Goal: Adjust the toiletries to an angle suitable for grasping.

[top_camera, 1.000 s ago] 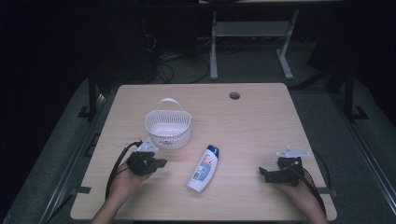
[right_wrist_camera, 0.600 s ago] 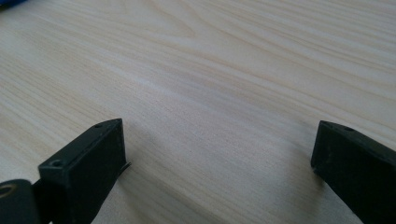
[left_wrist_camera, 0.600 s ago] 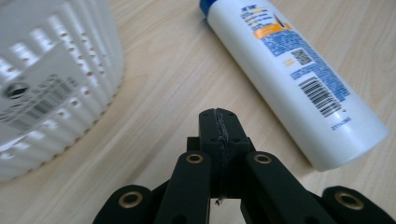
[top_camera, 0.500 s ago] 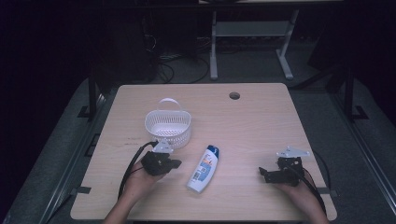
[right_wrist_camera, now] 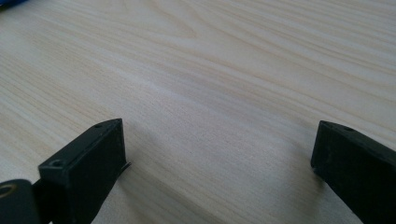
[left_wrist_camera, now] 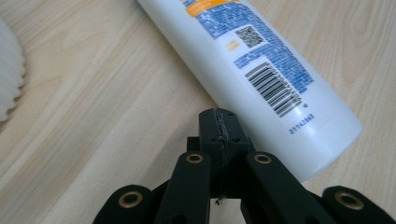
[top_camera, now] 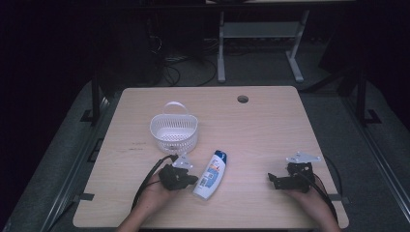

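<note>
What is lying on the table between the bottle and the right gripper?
Nothing. In the high view, bare table runs from the bottle to the right gripper. The right gripper view shows plain wood ahead of its open fingers.

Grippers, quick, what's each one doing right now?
Left gripper: closed, holding nothing, tips beside the shampoo bottle.
Right gripper: open, holding nothing, over the table.

Basket (top_camera: pixel 174 131) blocks bottle (top_camera: pixel 211 174) from behind; bare table (top_camera: pixel 270 130) btwn bottle & right gripper (top_camera: pixel 274 179).
</note>
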`<state>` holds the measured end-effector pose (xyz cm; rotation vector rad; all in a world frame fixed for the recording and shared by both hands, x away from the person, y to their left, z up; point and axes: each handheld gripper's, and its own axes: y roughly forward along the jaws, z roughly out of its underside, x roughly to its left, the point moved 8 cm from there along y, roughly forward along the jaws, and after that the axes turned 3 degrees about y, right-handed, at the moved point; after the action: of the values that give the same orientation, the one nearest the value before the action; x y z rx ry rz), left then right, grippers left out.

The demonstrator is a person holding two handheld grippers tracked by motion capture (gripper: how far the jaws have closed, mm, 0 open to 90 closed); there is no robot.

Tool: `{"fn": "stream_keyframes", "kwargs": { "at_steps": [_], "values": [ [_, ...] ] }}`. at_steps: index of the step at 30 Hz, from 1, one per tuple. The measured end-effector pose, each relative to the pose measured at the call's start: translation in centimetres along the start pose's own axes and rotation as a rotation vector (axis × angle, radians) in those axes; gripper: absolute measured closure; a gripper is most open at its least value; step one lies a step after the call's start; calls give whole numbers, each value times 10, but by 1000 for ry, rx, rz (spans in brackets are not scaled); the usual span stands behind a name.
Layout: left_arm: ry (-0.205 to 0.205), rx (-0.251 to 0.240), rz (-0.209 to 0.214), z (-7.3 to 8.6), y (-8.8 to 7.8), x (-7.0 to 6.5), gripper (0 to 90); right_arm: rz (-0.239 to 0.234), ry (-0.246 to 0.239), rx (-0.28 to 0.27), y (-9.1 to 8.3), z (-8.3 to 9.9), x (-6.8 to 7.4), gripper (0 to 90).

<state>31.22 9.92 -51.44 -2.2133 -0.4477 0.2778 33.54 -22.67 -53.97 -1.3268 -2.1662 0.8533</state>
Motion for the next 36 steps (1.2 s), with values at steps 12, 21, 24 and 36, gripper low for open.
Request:
{"fn": "stream_keyframes", "kwargs": {
  "at_steps": [12, 21, 24, 36],
  "values": [
    [12, -1, 38, -2, 6, -13, 900, 0, 0, 0, 0, 0, 0, 26],
    [41, 3, 64, -6, 12, -24, 900, 0, 0, 0, 0, 0, 0, 26],
    [43, -1, 70, -8, 13, -27, 900, 0, 0, 0, 0, 0, 0, 26],
    [47, -3, 86, -15, 18, -31, 900, 0, 0, 0, 0, 0, 0, 26]
  ]
}}
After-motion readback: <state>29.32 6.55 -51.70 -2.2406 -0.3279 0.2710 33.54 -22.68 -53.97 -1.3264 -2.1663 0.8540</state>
